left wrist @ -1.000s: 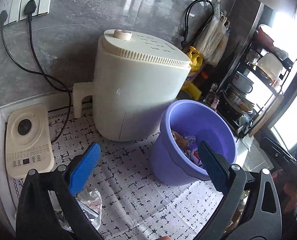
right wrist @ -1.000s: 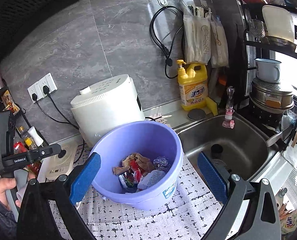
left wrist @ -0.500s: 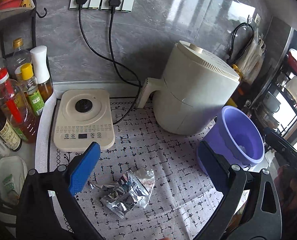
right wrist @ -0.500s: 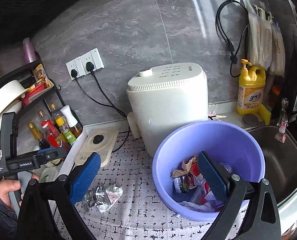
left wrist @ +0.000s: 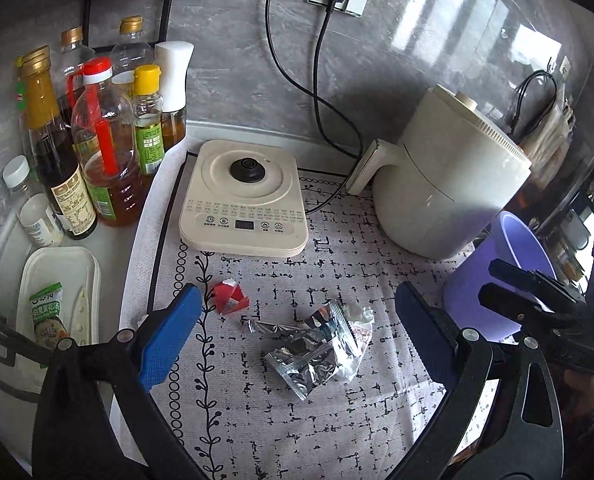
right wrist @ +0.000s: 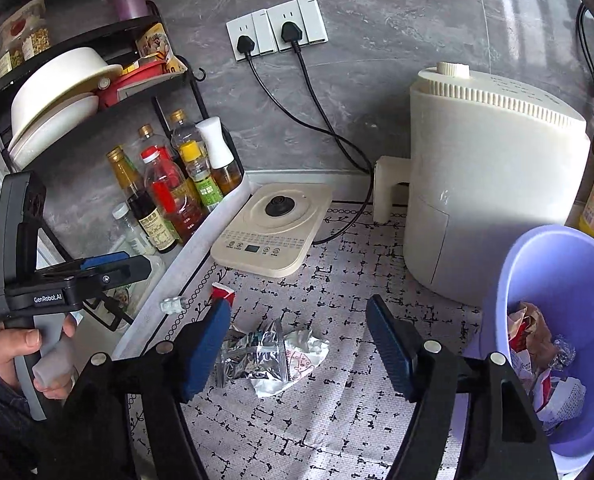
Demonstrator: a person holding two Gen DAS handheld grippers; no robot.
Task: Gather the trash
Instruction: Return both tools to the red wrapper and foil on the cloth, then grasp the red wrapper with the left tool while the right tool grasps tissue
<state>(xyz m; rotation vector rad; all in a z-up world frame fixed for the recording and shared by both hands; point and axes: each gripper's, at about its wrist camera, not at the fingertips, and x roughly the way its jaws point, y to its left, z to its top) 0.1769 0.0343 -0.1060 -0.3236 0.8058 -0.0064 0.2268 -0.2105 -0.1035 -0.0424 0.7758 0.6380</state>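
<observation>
2 grippers, both with fingers spread wide and holding nothing: my left gripper [left wrist: 297, 332] and right gripper [right wrist: 301, 344] hover over the crumpled foil wrapper [left wrist: 317, 350] on the patterned mat [left wrist: 337, 264], left of the purple trash bucket [right wrist: 577, 272]; a red scrap [left wrist: 231, 298] lies nearby.

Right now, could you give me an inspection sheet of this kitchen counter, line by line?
Surface: patterned mat covers the counter.
Job's things: crumpled foil wrappers and a red scrap lie on the mat; purple bucket at the right already holds trash.
Clutter: small white scrap at the mat's edge.
Grippers: left gripper open over the wrappers, empty; right gripper open, empty.
Cables: two black cords run from the wall sockets to behind the appliances.
Surroundings: kettle base, white appliance, oil bottles, dish rack.
</observation>
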